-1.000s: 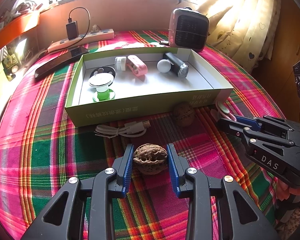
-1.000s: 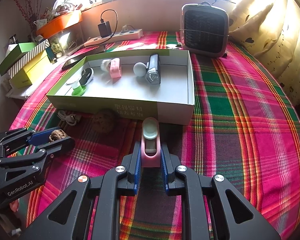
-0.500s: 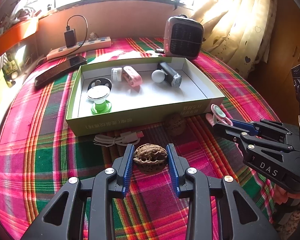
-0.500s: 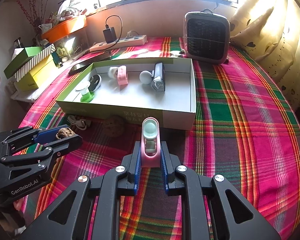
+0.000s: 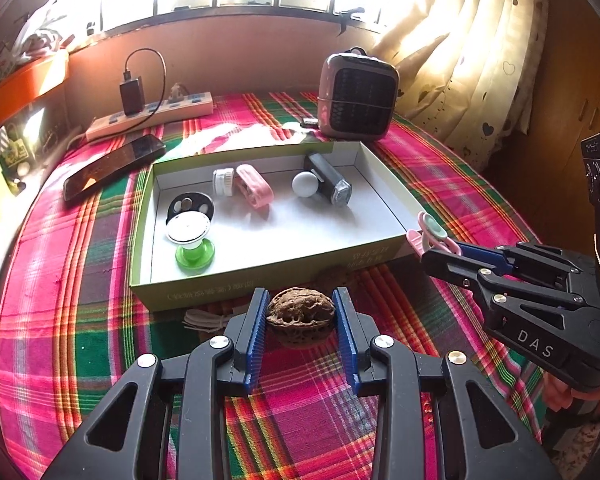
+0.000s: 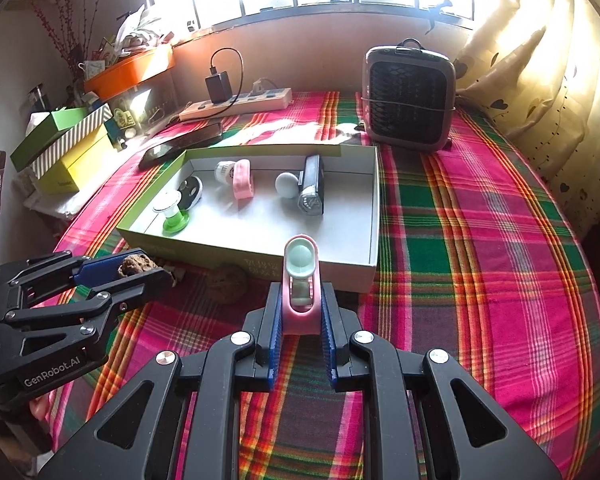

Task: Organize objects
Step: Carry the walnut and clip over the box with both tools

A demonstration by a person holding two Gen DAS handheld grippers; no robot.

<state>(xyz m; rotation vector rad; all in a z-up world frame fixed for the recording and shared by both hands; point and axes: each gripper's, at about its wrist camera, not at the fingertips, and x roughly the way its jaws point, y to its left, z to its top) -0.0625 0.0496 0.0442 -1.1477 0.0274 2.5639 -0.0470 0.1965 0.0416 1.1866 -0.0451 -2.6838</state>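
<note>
My left gripper [image 5: 301,316] is shut on a brown walnut [image 5: 301,314] and holds it above the plaid cloth, just in front of the green box [image 5: 260,284]. It also shows in the right wrist view [image 6: 138,268]. My right gripper [image 6: 300,320] is shut on a pink clip with a mint round pad [image 6: 300,280], raised near the box's front right corner [image 6: 370,268]; the clip also shows in the left wrist view [image 5: 432,232]. A second walnut [image 6: 230,282] lies on the cloth before the box.
In the box lie a green-footed white disc [image 5: 190,236], a black oval piece [image 5: 190,206], a white cap [image 5: 223,181], a pink clip [image 5: 254,184], a white ball [image 5: 305,184] and a dark cylinder [image 5: 328,180]. A white cable [image 5: 208,318], phone [image 5: 114,166], power strip [image 5: 152,116] and heater [image 5: 356,96] surround it.
Both grippers have risen and moved toward the box with the walnut and the pink clip held. The cable and second walnut stay on the cloth.
</note>
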